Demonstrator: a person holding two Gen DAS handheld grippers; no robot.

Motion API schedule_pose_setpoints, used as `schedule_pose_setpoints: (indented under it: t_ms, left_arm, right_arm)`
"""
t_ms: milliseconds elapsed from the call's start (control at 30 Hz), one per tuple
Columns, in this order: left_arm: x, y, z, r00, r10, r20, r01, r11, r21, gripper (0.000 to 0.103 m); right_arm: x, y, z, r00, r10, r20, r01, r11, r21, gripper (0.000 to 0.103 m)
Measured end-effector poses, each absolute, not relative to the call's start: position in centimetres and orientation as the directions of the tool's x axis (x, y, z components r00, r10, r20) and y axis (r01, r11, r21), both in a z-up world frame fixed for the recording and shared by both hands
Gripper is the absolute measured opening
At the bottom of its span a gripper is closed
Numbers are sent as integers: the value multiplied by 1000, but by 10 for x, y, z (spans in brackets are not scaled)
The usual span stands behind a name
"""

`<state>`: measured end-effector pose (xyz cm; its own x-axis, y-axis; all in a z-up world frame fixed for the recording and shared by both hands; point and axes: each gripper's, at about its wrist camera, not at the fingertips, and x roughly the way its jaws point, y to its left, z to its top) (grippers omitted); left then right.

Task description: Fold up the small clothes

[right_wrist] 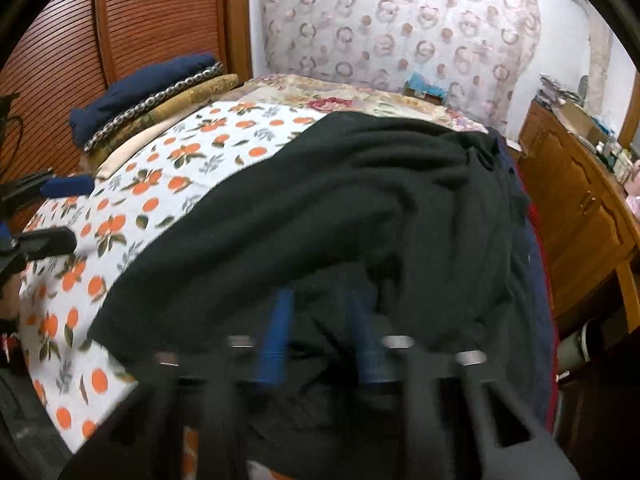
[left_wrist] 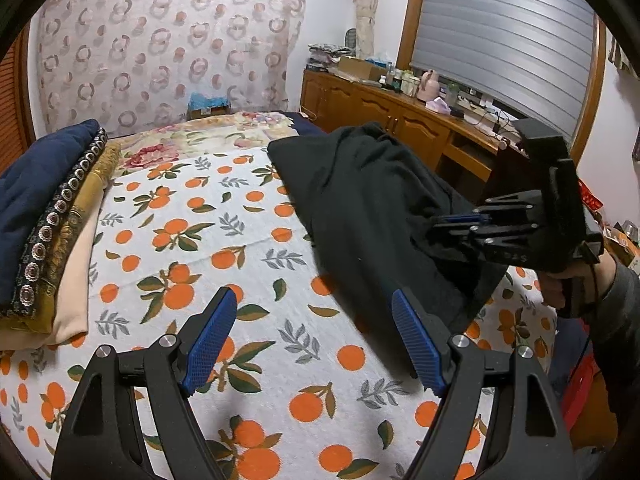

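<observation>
A: Our right gripper (right_wrist: pixel 320 336) has its jaws nearly together, pinching the near edge of the black garment (right_wrist: pixel 340 208), which is draped in a heap on the orange-print bedspread (left_wrist: pixel 240 240).

B: And our left gripper (left_wrist: pixel 316 340) hangs spread and empty above the bedspread beside it, likely ready to take another edge.

Home bedroom: bed (left_wrist: pixel 280 320) with orange-print cover, wooden dresser (left_wrist: pixel 380 116), curtain (left_wrist: pixel 160 40).
</observation>
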<state>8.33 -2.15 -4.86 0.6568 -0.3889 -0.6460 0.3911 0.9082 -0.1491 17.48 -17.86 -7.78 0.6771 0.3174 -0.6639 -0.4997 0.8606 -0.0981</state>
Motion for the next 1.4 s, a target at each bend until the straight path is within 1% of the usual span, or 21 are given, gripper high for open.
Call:
schedule_pose_setpoints:
  t_ms: [133, 233, 333, 433, 500, 567, 600, 633, 700, 867, 967, 1033, 1100, 1167, 1200, 1233, 1267, 1300, 1400]
  left_arm:
    - [81, -28, -48, 650, -399, -647, 406, 902, -147, 81]
    - [80, -33, -48, 645, -405, -648, 416, 898, -147, 81]
    - [79, -37, -47, 643, -408, -648, 425, 894, -142, 81]
    - [79, -40, -48, 636, -413, -652, 431, 891, -143, 81]
    - [80, -43, -49, 629, -415, -657, 434, 889, -146, 81]
    - [82, -46, -51, 624, -416, -662, 436, 888, -147, 81]
    - [83, -48, -52, 621, -416, -664, 437, 887, -148, 81]
    - [84, -49, -52, 618, -417, -667, 438, 886, -149, 81]
    - [86, -52, -52, 613, -417, -671, 441, 885, -147, 81]
    - [92, -61, -57, 589, -422, -689, 455, 878, -149, 81]
    - [94, -67, -61, 571, -426, -702, 466, 872, -150, 80]
    - [94, -70, -64, 562, -426, -709, 471, 869, -148, 76]
    - [95, -74, -66, 551, -424, -719, 476, 867, -147, 70]
    - [96, -76, -69, 542, -418, -729, 478, 867, -142, 67]
    - [96, -77, -70, 536, -418, -733, 479, 866, -143, 65]
    - [96, -78, -71, 531, -419, -736, 479, 865, -146, 65]
    - [96, -79, -72, 529, -421, -737, 480, 865, -149, 65]
    - [96, -79, -72, 528, -422, -737, 480, 864, -150, 65]
    - [95, -79, -73, 528, -420, -738, 479, 865, -150, 65]
  right_arm:
    - [140, -209, -52, 723, 338, -602, -487, 868, -98, 9]
    - [125, -235, -40, 755, 350, -554, -456, 888, -62, 8]
    - [110, -258, -37, 793, 313, -522, -406, 911, -70, 8]
    - [95, -276, -43, 813, 279, -511, -366, 928, -75, 9]
    - [91, -273, -54, 817, 230, -529, -337, 935, -113, 9]
    - [90, -276, -61, 812, 204, -547, -311, 944, -109, 21]
    - [93, -275, -65, 811, 192, -552, -298, 948, -108, 35]
    - [92, -272, -66, 815, 183, -549, -287, 952, -108, 43]
    - [94, -274, -66, 820, 186, -541, -274, 958, -86, 48]
    - [98, -275, -61, 830, 187, -525, -241, 970, -35, 50]
    - [98, -272, -70, 807, 211, -552, -251, 968, 3, 50]
    - [104, -269, -80, 775, 220, -592, -255, 967, 25, 50]
    - [110, -267, -86, 757, 213, -618, -248, 968, 31, 50]
    - [111, -266, -90, 744, 229, -628, -252, 966, 55, 50]
    - [111, -265, -91, 740, 243, -627, -262, 963, 64, 48]
    - [110, -263, -91, 737, 250, -628, -272, 960, 63, 32]
    - [108, -262, -91, 734, 262, -627, -288, 956, 62, 19]
    - [106, -262, -89, 734, 273, -622, -303, 951, 59, 5]
    - [94, -272, -80, 769, 252, -587, -295, 955, 24, 4]
